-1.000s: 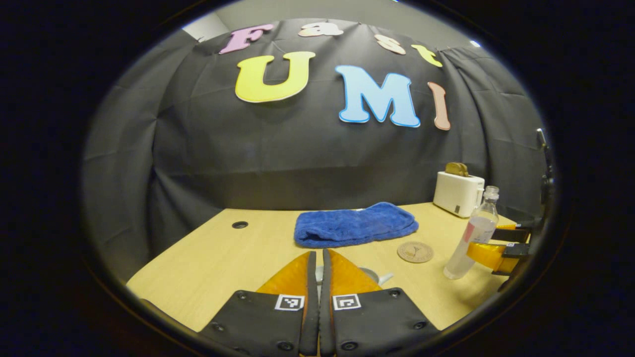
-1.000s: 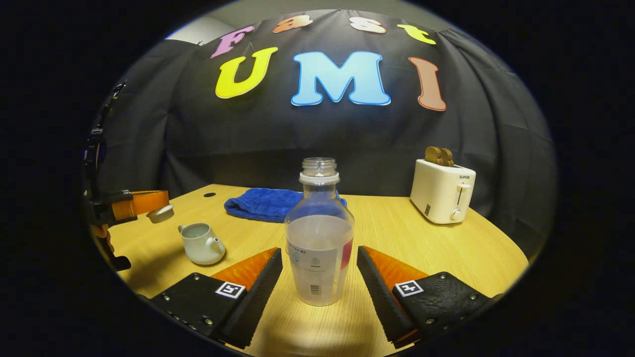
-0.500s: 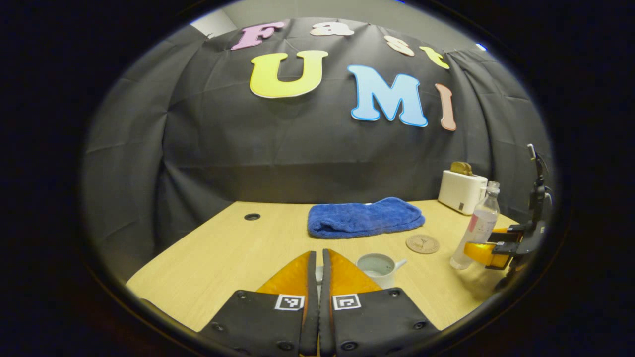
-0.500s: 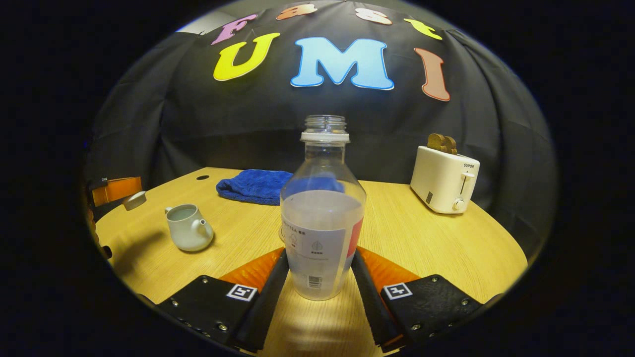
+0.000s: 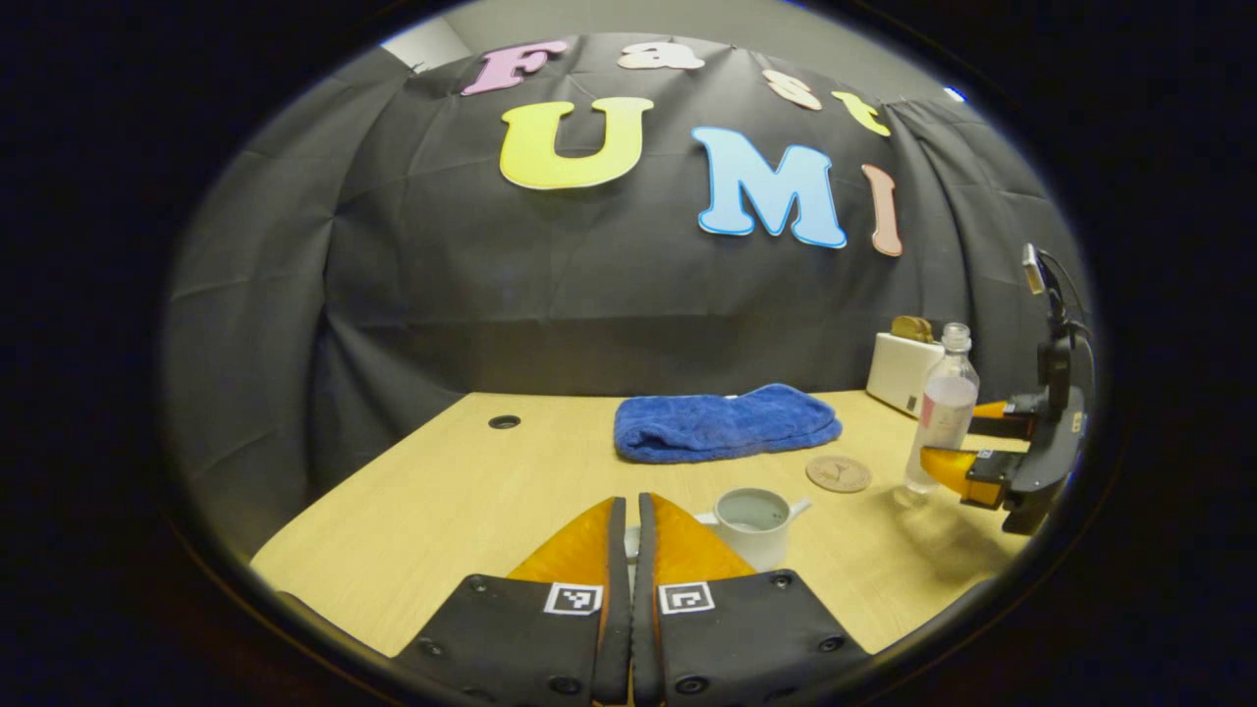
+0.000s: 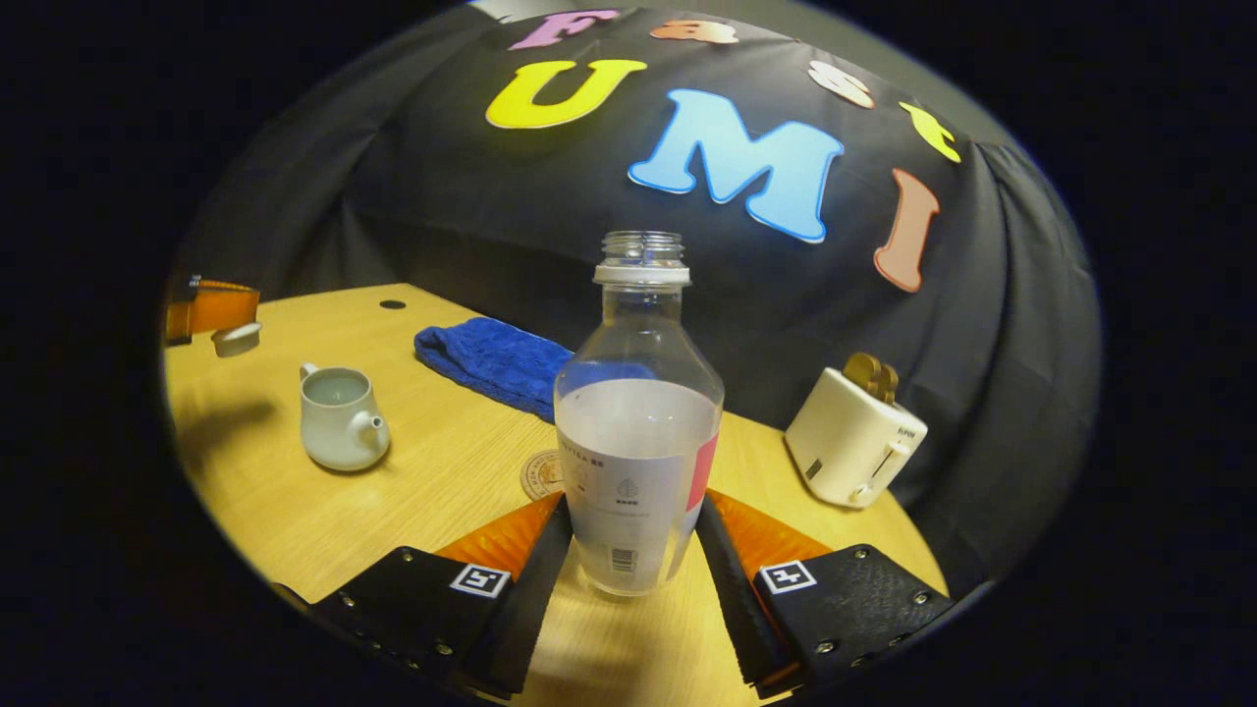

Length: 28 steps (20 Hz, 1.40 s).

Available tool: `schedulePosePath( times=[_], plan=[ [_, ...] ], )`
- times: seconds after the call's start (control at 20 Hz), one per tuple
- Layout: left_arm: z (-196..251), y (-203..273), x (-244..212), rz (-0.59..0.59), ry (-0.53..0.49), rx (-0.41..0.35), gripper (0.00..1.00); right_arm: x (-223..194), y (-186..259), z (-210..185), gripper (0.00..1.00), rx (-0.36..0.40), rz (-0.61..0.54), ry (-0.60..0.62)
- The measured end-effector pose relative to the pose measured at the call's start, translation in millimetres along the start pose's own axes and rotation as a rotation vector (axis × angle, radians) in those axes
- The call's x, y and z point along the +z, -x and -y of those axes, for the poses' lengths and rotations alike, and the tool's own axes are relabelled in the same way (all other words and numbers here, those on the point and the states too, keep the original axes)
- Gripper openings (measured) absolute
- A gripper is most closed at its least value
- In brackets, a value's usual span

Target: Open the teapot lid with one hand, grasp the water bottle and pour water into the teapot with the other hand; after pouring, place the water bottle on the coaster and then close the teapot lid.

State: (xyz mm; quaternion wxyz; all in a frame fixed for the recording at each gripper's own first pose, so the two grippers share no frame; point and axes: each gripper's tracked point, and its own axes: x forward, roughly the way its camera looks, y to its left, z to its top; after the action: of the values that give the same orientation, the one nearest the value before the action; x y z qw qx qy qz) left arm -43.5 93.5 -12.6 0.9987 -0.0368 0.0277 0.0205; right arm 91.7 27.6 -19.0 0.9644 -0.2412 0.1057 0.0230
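Gripping water bottle (image 6: pixel 636 432), right gripper (image 6: pixel 633 550); left gripper (image 5: pixel 629 525) clenched on lid (image 6: pixel 236 339); label unreadable.

Blue towel (image 5: pixel 727 423) – folded, lying ahead of the left gripper | White toaster (image 6: pixel 852 437) – ahead-right of the right gripper, bread in slots | Wooden table (image 5: pixel 442 491) – beneath both

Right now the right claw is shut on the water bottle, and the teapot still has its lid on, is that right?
Not quite. The right claw is shut on the water bottle, but the teapot is open: the right gripper view shows straight into its mouth. The lid is off, held up by the left claw away from the teapot.
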Motion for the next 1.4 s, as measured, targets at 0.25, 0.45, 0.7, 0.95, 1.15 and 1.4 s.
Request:
schedulePosePath(
  times=[0.25,0.45,0.7,0.95,1.15,1.4],
  plan=[
    [-12,5,-5,-0.006,0.01,0.014,0.08,34,-13,3,0.77,-0.033,0.035,0.188],
    [-21,6,-10,-0.011,0.02,0.023,0.08,55,-21,-7,0.77,-0.049,0.068,0.35],
    [-28,7,-12,-0.015,0.028,0.029,0.08,70,-28,-28,0.77,-0.069,0.111,0.535],
    [-33,7,-13,-0.019,0.03,0.035,0.08,71,-36,-48,0.77,-0.082,0.129,0.691],
    [-36,7,-14,-0.021,0.027,0.038,0.08,65,-34,-55,0.77,-0.117,0.137,0.824],
    [-38,6,-16,-0.025,0.031,0.039,0.08,79,-39,-56,0.77,-0.159,0.172,0.98]
  ],
)
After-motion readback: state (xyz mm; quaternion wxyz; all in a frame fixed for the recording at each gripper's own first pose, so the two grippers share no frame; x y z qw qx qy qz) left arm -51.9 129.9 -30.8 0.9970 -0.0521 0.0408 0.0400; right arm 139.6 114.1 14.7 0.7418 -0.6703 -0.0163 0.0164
